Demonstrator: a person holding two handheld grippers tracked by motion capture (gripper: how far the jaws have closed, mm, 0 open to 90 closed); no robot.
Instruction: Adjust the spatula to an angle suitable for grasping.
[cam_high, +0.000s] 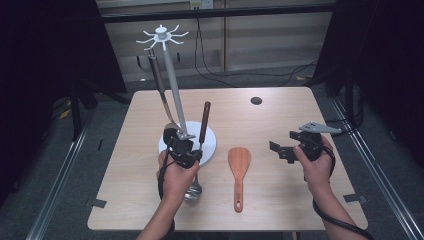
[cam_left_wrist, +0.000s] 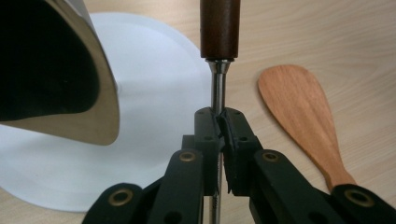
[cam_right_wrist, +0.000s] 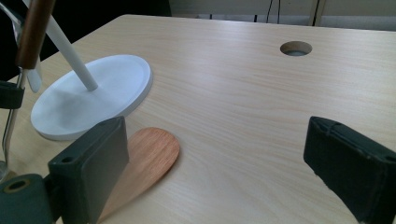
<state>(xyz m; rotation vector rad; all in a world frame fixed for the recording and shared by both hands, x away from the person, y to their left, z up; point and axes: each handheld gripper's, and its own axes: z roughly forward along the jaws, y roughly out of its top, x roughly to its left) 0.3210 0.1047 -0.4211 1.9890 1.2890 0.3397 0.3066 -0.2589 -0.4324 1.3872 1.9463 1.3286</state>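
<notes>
My left gripper (cam_high: 186, 150) (cam_left_wrist: 222, 126) is shut on the thin metal shank of a spoon (cam_high: 204, 122) (cam_left_wrist: 217, 91) with a dark brown wooden handle. The spoon stands nearly upright, its bowl low by the person's left hand. It is just in front of the white rack (cam_high: 172, 80), whose round base (cam_high: 210, 142) (cam_left_wrist: 154, 93) (cam_right_wrist: 93, 93) lies on the table. A metal ladle (cam_high: 157, 80) (cam_left_wrist: 70, 70) hangs from the rack's hooks. A wooden spatula (cam_high: 239, 170) (cam_left_wrist: 303, 112) (cam_right_wrist: 149, 158) lies flat between the grippers. My right gripper (cam_high: 284, 143) (cam_right_wrist: 219, 172) hovers open, nothing between its pads.
The light wooden table (cam_high: 280, 110) has a round cable hole (cam_high: 256, 100) (cam_right_wrist: 296, 48) at the back right. Dark curtains and metal rails flank both sides. Cables run along the floor behind the table.
</notes>
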